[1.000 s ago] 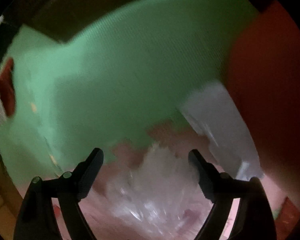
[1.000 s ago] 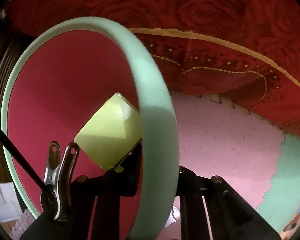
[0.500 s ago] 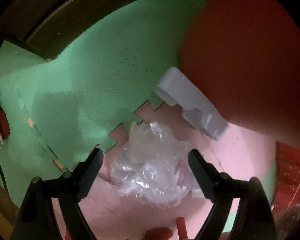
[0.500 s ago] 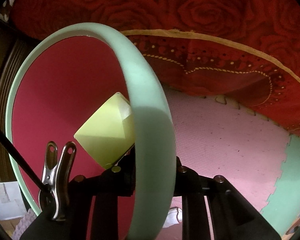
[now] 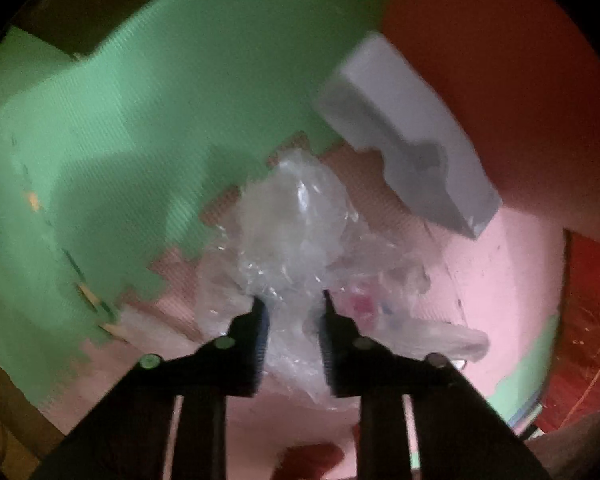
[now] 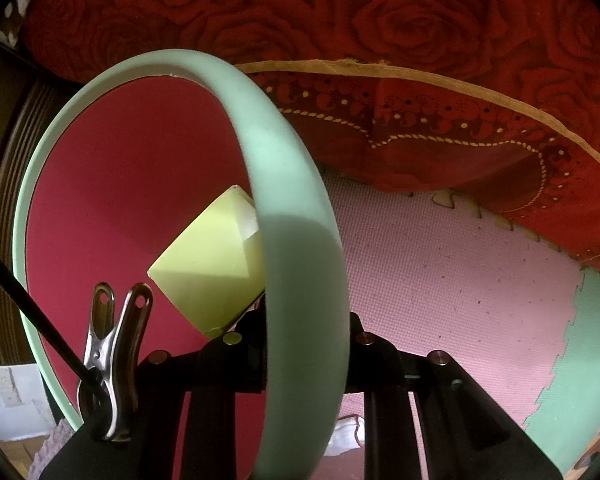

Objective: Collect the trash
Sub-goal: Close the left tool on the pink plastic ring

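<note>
The floor is the largest thing in both views: interlocking foam mats with a fine woven grain, a green mat (image 5: 160, 92) ahead and to the left of the left gripper and a pink mat (image 6: 440, 272) ahead of the right one, joined by jigsaw-toothed edges. Beyond the pink mat hangs a deep red cloth (image 6: 380, 32) patterned with roses, edged by a tan cord and rows of pale dots.

Next in size is the bin (image 6: 300, 280), a round container with a smooth, matte mint-green rim and a plain red inside. Its rim passes between the fingers of the right gripper (image 6: 306, 354), whose jaws stand narrow and clamp that rim. Inside the bin, just ahead and left of the fingers, lies a pale yellow-green piece of card (image 6: 208, 272) with flat faces and a sharp corner. A shiny steel spring clip (image 6: 114, 364) stands at the gripper's left side with a black cord running to it.

Ahead and right of the left gripper (image 5: 294, 308) lies a white foam block (image 5: 404, 132), chunky and matte, with a notch cut in one long edge; it rests across the seam of the green and pink mats.

The trash here is a crumpled clear plastic bag (image 5: 296, 224), glossy and creased, lying on the pink mat. The left gripper's jaws have just been closing and now stand narrow, pinching the near folds of the bag, the rest of which billows ahead of the fingertips and trails to the right.
</note>
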